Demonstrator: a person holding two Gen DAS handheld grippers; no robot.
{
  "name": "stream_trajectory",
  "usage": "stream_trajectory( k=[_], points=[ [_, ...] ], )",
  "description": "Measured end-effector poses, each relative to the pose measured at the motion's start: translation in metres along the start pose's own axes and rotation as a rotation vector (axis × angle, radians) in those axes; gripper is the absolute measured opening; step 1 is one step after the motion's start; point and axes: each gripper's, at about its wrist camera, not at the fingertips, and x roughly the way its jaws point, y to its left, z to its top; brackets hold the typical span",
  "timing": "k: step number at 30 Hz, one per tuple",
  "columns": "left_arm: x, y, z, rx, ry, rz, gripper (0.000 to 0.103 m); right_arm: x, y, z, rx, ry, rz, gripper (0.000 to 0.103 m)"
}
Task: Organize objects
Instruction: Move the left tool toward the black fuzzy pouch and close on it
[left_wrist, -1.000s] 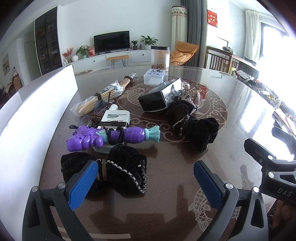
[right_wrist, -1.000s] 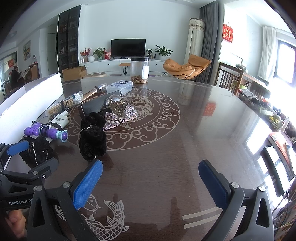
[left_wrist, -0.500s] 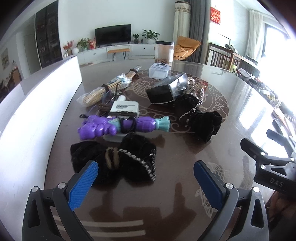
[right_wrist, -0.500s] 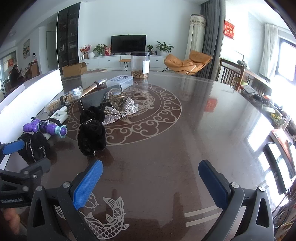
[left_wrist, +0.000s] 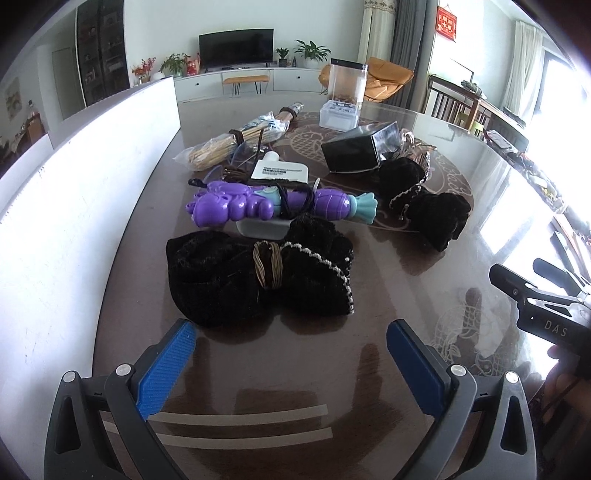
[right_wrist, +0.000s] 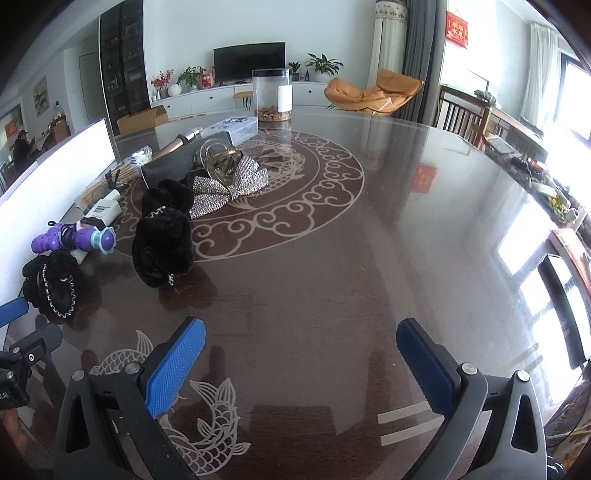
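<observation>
1. The left gripper (left_wrist: 291, 354) hovers low over a dark wooden table (left_wrist: 399, 295), its two blue-padded fingers (left_wrist: 166, 365) spread wide and holding nothing.
2. A black velvet bow (left_wrist: 258, 275), tied at the middle with tan cord and edged with a pale bead chain on its right half, lies flat on the table just beyond the fingertips, centred on the gap between them but not touching either.
3. Just past the bow, a purple toy (left_wrist: 273, 203) with teal ends lies crosswise on top of a white bottle (left_wrist: 275, 173).
4. To the far right of the toy lies a second black bow (left_wrist: 424, 199), with a black box (left_wrist: 354, 151) on its side behind it.
5. On the far left lies a bundle of sticks (left_wrist: 229, 144) in clear wrap; a clear jar (left_wrist: 347, 83) stands farthest away.
6. The right gripper (right_wrist: 301, 358) points across bare table near a fish pattern (right_wrist: 207, 421), its blue fingers (right_wrist: 173, 369) also spread wide and empty.
7. From the right wrist view, the bows lie well to the left of this gripper, and a silver sequin bow (right_wrist: 229, 184) lies farther off.
8. A white board (left_wrist: 66, 221) runs along the table's left edge.
</observation>
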Motion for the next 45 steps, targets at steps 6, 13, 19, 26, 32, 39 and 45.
stream_trajectory(
  k=[6,13,19,26,32,39,45],
  points=[
    [0.002,0.0,-0.002,0.013,0.016,0.012,0.103,0.005,-0.001,-0.002,0.001,0.027,0.001,0.103],
    [0.004,-0.003,-0.001,0.035,0.035,0.04,0.103,0.009,-0.005,-0.004,0.023,0.052,0.009,0.103],
    [0.001,0.006,-0.004,0.015,0.055,0.051,0.103,0.009,-0.007,-0.006,0.032,0.05,0.012,0.103],
    [-0.012,0.019,0.017,-0.074,0.045,0.011,0.103,0.009,-0.008,-0.006,0.033,0.043,0.012,0.103],
    [0.011,0.017,0.041,-0.083,0.087,-0.014,0.103,0.009,-0.008,-0.007,0.032,0.042,0.011,0.103],
    [0.059,-0.019,0.081,0.023,0.116,-0.028,0.103,0.009,-0.008,-0.006,0.032,0.042,0.012,0.103],
    [0.065,-0.037,0.104,0.001,0.107,-0.097,0.103,0.009,-0.007,-0.007,0.031,0.042,0.012,0.103]
  ],
)
